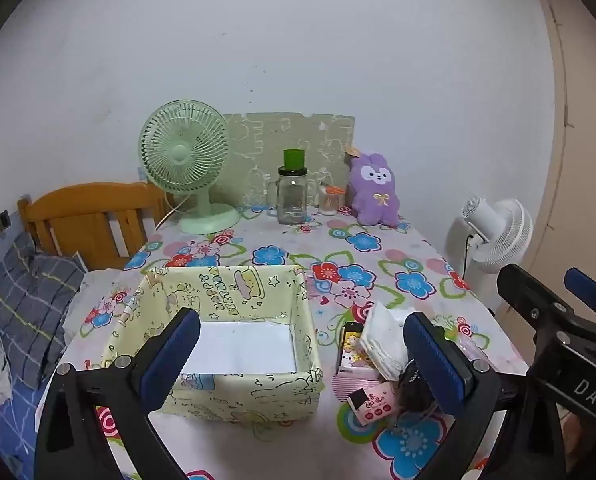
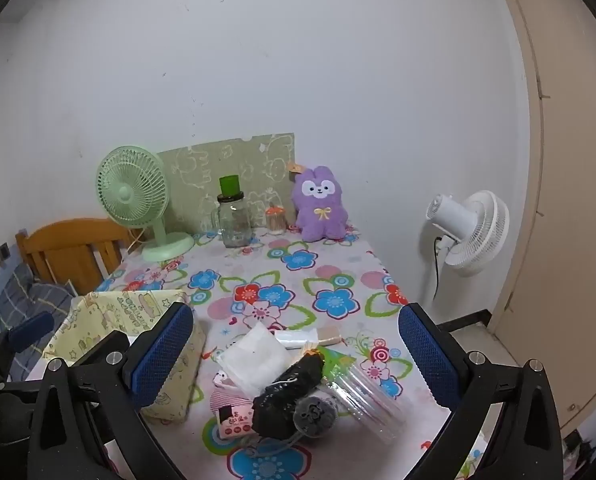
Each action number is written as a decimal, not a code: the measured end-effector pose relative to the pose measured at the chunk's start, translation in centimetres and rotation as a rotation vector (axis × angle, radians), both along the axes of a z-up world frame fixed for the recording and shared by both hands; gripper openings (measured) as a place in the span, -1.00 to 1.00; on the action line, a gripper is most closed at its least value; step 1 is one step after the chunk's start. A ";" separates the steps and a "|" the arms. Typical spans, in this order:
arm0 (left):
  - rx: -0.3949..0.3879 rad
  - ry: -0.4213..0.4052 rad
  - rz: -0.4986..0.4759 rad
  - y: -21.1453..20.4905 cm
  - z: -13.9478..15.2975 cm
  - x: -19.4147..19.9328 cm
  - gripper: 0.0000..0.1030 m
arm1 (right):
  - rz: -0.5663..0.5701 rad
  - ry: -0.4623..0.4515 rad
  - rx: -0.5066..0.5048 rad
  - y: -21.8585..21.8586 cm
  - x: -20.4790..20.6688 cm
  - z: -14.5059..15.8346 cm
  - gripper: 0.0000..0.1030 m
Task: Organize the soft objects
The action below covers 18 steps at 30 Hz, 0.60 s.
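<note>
Both tongs stood wide and empty: left gripper (image 1: 301, 364) over the yellow box (image 1: 234, 400), right gripper (image 2: 298, 360) over the soft clutter (image 2: 282, 384). Best: pinch the white pack (image 2: 254, 356) centrally, then swing toward nine o'clock. The purple plush (image 2: 321, 208) sat at twelve.

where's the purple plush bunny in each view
Left wrist view: purple plush bunny stands right of centre at the table's far edge, against the wall.
Right wrist view: it stands just right of centre, at the same far edge.
Shared landmark: the glass jar with the green lid, to the bunny's left in both.
</note>
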State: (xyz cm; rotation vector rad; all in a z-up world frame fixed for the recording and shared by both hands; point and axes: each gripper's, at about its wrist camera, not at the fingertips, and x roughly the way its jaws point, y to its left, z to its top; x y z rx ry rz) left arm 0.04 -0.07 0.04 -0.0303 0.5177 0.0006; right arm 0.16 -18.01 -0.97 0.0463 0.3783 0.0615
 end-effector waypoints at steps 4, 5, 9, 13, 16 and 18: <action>0.021 0.004 -0.017 -0.2 0.4 0.5 0.99 | 0.001 0.000 -0.007 -0.6 -0.2 -0.3 1.00; 0.011 -0.016 -0.014 -0.2 0.3 0.0 0.99 | 0.002 -0.006 -0.014 0.1 0.0 -0.1 1.00; 0.005 -0.010 -0.003 -0.5 0.1 0.1 0.99 | 0.005 0.007 -0.020 0.3 0.2 -0.2 1.00; 0.009 -0.017 0.003 -0.3 -0.1 -0.1 0.99 | 0.004 0.012 -0.017 0.5 0.2 -0.1 1.00; 0.014 -0.022 0.003 -0.3 -0.3 -0.3 0.99 | 0.005 0.015 -0.011 0.6 0.2 -0.1 1.00; 0.014 -0.020 0.003 -0.3 -0.3 -0.2 0.99 | 0.007 0.013 -0.009 0.6 0.1 0.0 1.00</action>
